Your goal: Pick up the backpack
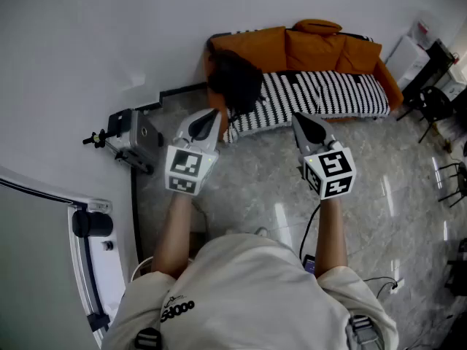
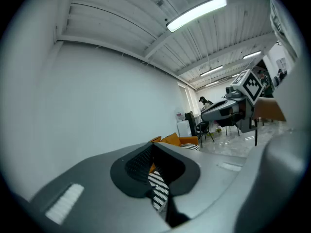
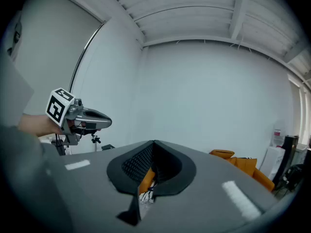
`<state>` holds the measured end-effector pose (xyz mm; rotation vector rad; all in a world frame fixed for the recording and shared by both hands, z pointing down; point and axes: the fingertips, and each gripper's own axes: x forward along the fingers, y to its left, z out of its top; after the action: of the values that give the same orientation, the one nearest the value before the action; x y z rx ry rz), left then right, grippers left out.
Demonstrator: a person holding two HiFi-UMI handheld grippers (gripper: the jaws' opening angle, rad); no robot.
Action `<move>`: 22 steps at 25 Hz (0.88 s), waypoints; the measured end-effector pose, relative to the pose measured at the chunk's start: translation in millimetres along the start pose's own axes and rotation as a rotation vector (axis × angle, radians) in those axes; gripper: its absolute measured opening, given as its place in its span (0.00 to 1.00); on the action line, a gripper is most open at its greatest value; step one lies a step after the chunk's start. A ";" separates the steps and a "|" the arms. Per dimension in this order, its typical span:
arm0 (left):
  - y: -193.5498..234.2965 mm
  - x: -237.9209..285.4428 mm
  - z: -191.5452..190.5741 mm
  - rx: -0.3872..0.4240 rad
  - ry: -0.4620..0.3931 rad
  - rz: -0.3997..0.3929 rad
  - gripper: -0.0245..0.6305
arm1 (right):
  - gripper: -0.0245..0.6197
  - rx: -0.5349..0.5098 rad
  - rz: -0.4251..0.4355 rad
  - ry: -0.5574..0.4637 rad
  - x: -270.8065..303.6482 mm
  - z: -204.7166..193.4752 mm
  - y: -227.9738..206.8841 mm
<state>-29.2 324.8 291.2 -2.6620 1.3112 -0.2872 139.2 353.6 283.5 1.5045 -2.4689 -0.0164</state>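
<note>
Black fabric backpack [image 1: 235, 81] — lying at end of orange cushioned sofa [image 1: 321, 49] | left gripper [image 1: 211, 117]: jaws pressed together, empty | right gripper [image 1: 299, 121]: jaws pressed together, empty

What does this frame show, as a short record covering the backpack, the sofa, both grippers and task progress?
backpack: black, at the sofa's left end as the head view shows it
sofa: orange, against the wall, striped mat on its seat
left gripper: shut, empty, in the air short of the backpack
right gripper: shut, empty, level with the left one
progress: backpack not yet touched
</note>
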 end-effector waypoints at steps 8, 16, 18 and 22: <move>-2.8 5.5 -2.8 -0.002 0.019 0.003 0.05 | 0.04 0.003 0.011 -0.008 1.1 -1.6 -0.6; -15.0 14.3 -9.7 -0.011 0.037 0.023 0.05 | 0.04 0.006 0.050 -0.001 -5.1 -11.7 -7.6; -19.3 17.5 -9.7 -0.012 0.035 0.027 0.05 | 0.04 0.011 0.056 -0.008 -7.9 -12.3 -12.0; -33.8 22.8 -9.0 -0.029 0.036 0.035 0.05 | 0.04 0.003 0.060 -0.015 -14.2 -14.0 -23.9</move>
<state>8.1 326.5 309.9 -2.6664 1.3812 -0.3155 169.3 356.6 290.8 1.4361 -2.5259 -0.0129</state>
